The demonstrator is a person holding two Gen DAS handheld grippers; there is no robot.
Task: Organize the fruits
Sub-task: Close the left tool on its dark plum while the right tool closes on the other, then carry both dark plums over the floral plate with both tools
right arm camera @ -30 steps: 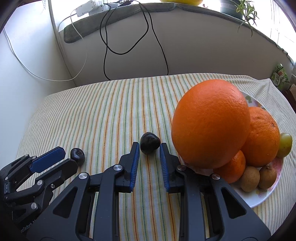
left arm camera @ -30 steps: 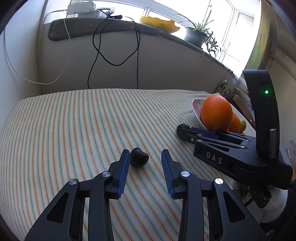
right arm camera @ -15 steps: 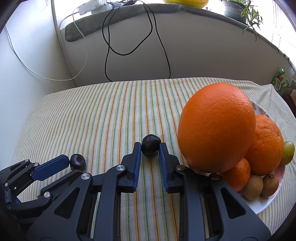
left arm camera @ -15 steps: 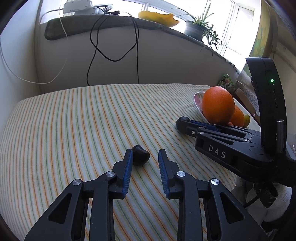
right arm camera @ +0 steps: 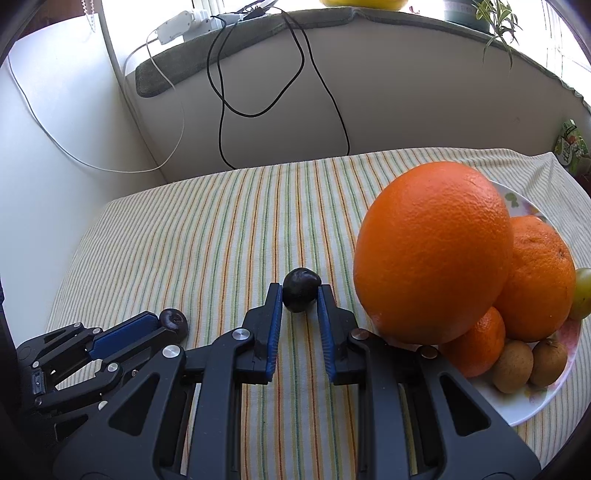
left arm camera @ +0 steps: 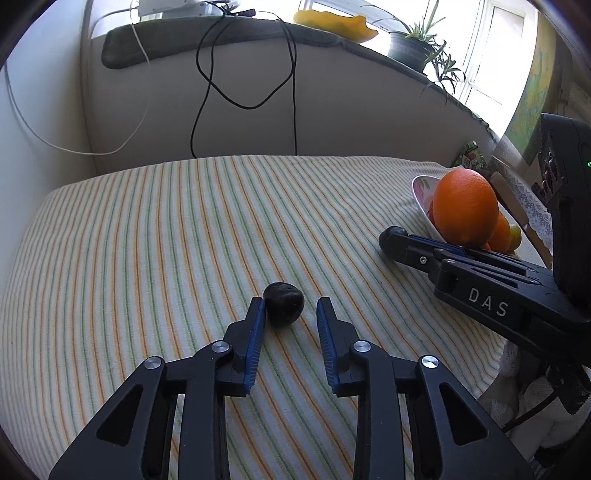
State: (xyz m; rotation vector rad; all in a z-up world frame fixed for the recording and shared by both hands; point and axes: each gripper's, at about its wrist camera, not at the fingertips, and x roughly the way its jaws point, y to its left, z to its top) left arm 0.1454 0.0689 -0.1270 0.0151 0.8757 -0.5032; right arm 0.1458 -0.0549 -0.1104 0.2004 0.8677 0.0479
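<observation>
Two small dark fruits lie on the striped cloth. One dark fruit (left arm camera: 283,303) sits at the tips of my left gripper (left arm camera: 290,302); it touches the left pad only, a gap shows on its right, and the jaws are opening. The other dark fruit (right arm camera: 301,290) is pinched between both pads of my right gripper (right arm camera: 300,292), which is shut on it. Just right of it stands a white plate (right arm camera: 517,410) holding a large orange (right arm camera: 432,251), a second orange (right arm camera: 539,277), a mandarin (right arm camera: 480,343), two brown fruits (right arm camera: 513,365) and a green grape (right arm camera: 583,291).
The striped cloth (left arm camera: 166,240) covers the whole table up to a pale wall with hanging black cables (left arm camera: 243,74). A sill above carries a potted plant (left arm camera: 410,51) and a power strip (right arm camera: 184,26). The table's edge drops off right of the plate (left arm camera: 419,192).
My left jaws narrowed around their dark fruit. The right jaws closed onto the other dark fruit, which had lay just ahead of their tips. Both views tilted slightly.
</observation>
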